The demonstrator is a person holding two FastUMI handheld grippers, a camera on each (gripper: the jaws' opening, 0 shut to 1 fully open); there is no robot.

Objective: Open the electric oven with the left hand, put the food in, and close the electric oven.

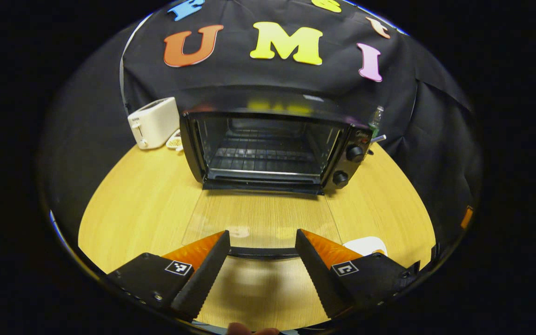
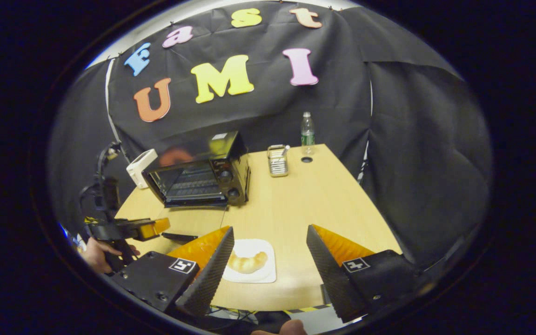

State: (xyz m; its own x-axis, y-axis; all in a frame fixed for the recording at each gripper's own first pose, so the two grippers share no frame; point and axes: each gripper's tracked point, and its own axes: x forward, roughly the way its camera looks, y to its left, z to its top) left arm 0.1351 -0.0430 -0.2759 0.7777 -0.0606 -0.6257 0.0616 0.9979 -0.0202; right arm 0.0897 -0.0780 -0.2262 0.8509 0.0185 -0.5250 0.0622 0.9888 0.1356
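Left gripper lets go, oven door is down

Left gripper (image 1: 262,244) is wide open, holding nothing, at the bottom of the left gripper view, right by the door handle (image 1: 263,252). The oven (image 1: 268,149) sits mid-frame with its glass door (image 1: 261,216) lying flat on the desk (image 1: 128,204). Right gripper (image 2: 270,239) is wide open too, hovering above the croissant (image 2: 247,263) on its white plate (image 2: 263,277). I think grabbing the croissant comes next.

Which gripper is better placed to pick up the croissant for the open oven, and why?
The right gripper, probably. It hangs open just above the croissant on its white plate. The left gripper sits open at the handle of the lowered oven door, away from the food.
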